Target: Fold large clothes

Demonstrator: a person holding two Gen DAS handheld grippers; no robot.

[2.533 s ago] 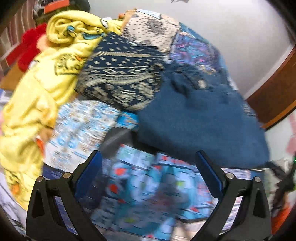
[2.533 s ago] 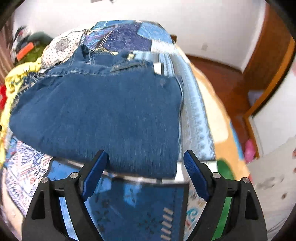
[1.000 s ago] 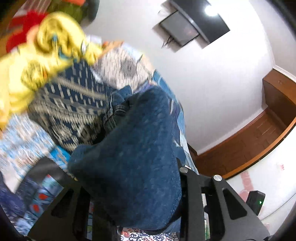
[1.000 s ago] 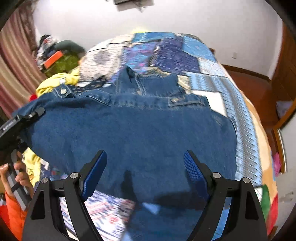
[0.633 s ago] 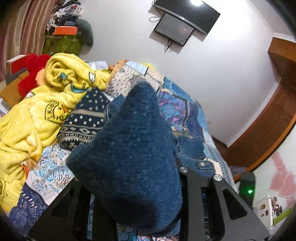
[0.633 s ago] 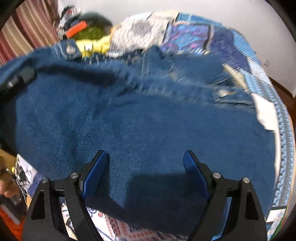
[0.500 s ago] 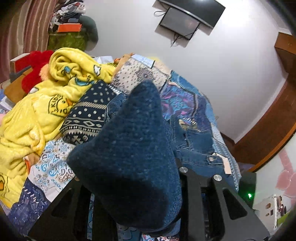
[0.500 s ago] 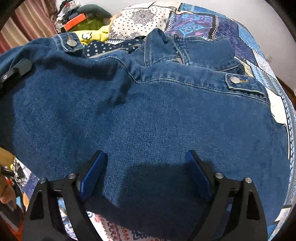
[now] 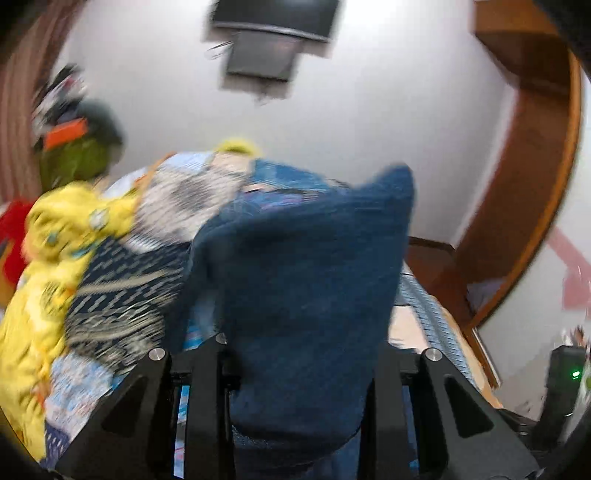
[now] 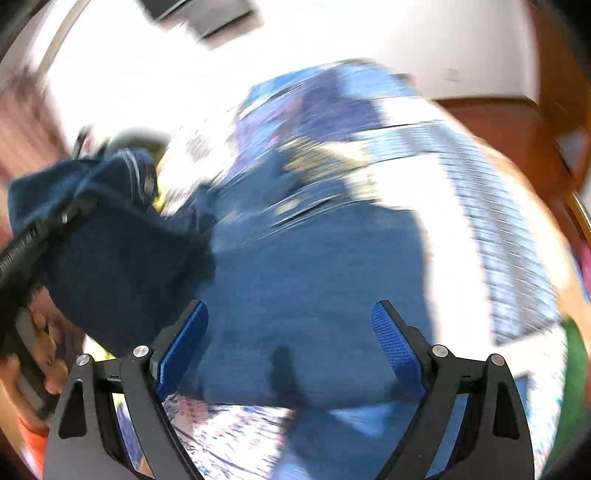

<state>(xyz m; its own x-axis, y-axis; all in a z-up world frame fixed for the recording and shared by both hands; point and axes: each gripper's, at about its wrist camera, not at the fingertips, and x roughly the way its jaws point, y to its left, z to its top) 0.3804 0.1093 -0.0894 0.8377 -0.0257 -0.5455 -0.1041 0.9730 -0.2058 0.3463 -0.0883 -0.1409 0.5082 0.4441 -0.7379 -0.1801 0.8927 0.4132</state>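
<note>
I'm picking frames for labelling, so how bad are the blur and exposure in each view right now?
Left wrist view: motion blur smears the yellow blanket and wall TV; the denim jacket clamped in the left gripper fills the centre, exposure fine. Right wrist view: heavier blur, the wall and bedspread blown out white; only the right gripper, jaws open, is sharp.

Left gripper (image 9: 295, 369) fingers clamped, right gripper (image 10: 291, 343) fingers spread

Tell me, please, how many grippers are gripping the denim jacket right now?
1. The left gripper is shut on a raised bunch of the denim jacket. The right gripper hangs open above the part lying on the bed, holding nothing.
</note>
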